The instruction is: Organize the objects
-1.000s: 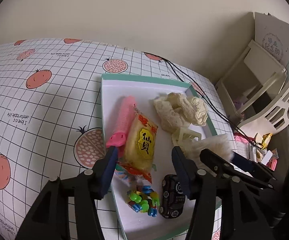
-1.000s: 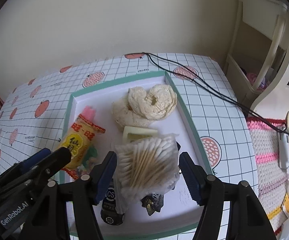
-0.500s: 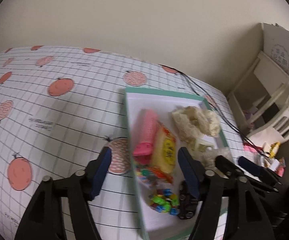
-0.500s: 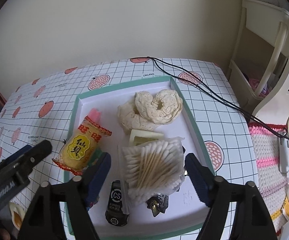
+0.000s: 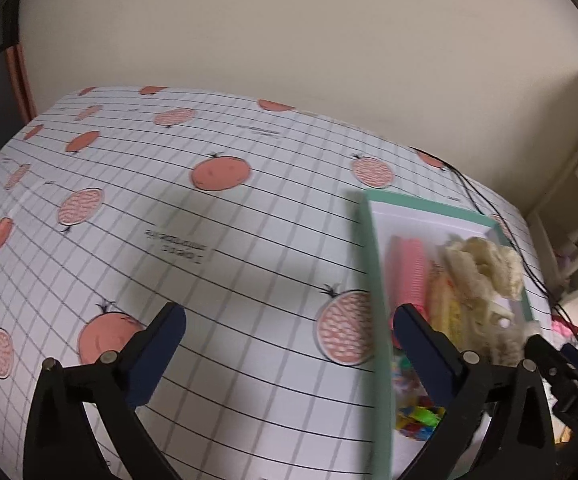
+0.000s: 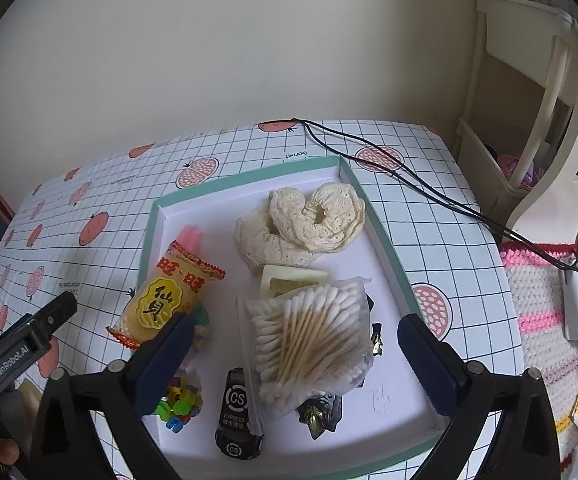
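A white tray with a green rim (image 6: 381,236) holds a bag of cotton swabs (image 6: 309,340), a yellow snack packet (image 6: 169,292), a pink roll (image 6: 191,236), a cream lace scrunchie (image 6: 313,216), a cream clip (image 6: 289,280), a black toy car (image 6: 237,420), colourful beads (image 6: 179,402) and a dark wrapped sweet (image 6: 321,412). My right gripper (image 6: 293,340) is open above the swab bag. My left gripper (image 5: 289,320) is open over the bare tablecloth, left of the tray's rim (image 5: 373,280). It also shows at the right wrist view's left edge (image 6: 29,340).
The table carries a white grid cloth with pomegranate prints (image 5: 169,240). A black cable (image 6: 409,188) runs across its far right corner. A cream rack (image 6: 529,120) and a pink-and-white crocheted mat (image 6: 541,312) with small items lie to the right.
My left gripper has swung left, off the tray and over the tablecloth. My right gripper has opened wider and drawn back a little; the swab bag lies free in the tray.
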`<state>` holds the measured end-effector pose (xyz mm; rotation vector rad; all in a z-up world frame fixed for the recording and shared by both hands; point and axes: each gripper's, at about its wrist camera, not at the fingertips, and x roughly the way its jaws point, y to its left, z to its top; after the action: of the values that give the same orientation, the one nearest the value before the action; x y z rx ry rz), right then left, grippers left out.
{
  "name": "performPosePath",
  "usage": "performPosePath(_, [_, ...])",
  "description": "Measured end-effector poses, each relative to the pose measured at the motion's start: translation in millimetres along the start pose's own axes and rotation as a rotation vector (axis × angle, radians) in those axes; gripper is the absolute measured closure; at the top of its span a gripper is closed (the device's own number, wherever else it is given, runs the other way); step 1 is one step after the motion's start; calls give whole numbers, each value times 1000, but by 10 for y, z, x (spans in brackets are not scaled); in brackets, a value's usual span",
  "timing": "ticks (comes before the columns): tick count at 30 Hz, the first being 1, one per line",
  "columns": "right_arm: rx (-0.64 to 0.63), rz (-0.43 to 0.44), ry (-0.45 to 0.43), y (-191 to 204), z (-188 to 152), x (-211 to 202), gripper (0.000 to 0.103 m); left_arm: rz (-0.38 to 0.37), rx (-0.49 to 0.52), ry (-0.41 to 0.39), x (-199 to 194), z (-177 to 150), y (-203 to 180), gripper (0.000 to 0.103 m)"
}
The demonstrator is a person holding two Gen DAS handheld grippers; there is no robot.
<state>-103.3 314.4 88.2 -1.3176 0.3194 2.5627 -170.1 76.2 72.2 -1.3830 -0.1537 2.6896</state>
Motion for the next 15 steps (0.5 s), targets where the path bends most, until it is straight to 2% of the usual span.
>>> performPosePath(4, [-8,0,1,18,0,11,0,15,-12,-4,5,15,54,0])
performPosePath(9, [-10,-6,-5,55,-38,-58,0,-12,-22,-12,-35,27,91,0])
performPosePath(15, [-36,-14,-21,173,-196,-310,0,-16,10,-64,-311,1,120,0])
